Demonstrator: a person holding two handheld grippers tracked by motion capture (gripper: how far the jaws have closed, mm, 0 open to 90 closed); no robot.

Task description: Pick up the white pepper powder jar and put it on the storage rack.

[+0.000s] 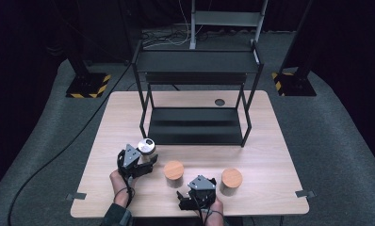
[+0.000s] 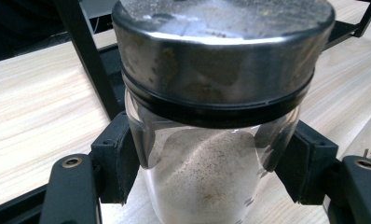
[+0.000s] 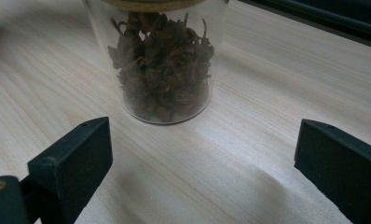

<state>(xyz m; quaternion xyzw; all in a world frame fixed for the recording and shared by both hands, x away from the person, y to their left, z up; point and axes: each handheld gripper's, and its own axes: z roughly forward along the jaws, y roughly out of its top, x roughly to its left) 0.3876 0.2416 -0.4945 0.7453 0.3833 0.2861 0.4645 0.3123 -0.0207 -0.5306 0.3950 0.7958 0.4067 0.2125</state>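
Observation:
A glass jar with a metal lid holds pale powder and stands on the wooden table. My left gripper is shut on it, with a pad pressed against each side of the glass. In the high view this jar is at the table's front left, with the left gripper right behind it. My right gripper is open, its jaws wide apart and short of a glass jar of dried leaves. That wood-lidded jar stands just left of the right gripper.
A second wood-lidded jar stands at the front right, beside my right hand. A black two-tier metal rack fills the back middle of the table; its leg rises just behind the held jar. A cable hole lies under the rack.

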